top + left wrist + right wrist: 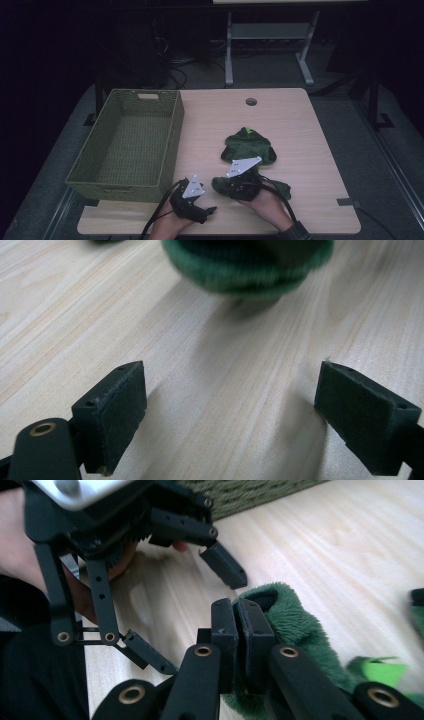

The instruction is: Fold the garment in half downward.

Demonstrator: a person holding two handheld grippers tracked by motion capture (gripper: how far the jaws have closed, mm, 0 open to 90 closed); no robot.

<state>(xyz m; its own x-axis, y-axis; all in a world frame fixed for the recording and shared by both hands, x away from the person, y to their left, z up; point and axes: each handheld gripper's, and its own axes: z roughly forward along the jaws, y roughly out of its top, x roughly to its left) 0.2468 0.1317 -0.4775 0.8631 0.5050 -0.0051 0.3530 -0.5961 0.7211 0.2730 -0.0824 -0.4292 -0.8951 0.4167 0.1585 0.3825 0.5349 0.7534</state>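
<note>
High view: your right gripper (227, 186) sits near the counter's (300, 130) near edge, right of centre, on the near end of the green cloth (248, 147). Cloth is a fuzzy dark-green heap, centre-right on the counter, running from mid-counter back toward your right hand (265, 202). Your left gripper (207, 211) is just left of it, near the near edge, close to the basket's (175, 135) near-right corner. Basket is green woven, on the left half of the counter.

Right gripper view: your fingers (222, 630) are closed to a narrow gap with a fold of the cloth (295, 625) pinched between the pads; fuzz pokes out on the right and below them. A bright-green tag (382, 672) shows on the cloth, low right. Your left gripper (200, 615) is just beyond, fingers spread wide, nothing between them, its far fingertip just beside the cloth edge; can't tell if it touches.

Left gripper view: your fingers (112, 415) stand wide apart over bare counter (215, 390), holding nothing. Blurred cloth (250, 275) is at the top, just ahead of the fingertips, apart from them, looking slightly off the surface with a shadow under it.
</note>
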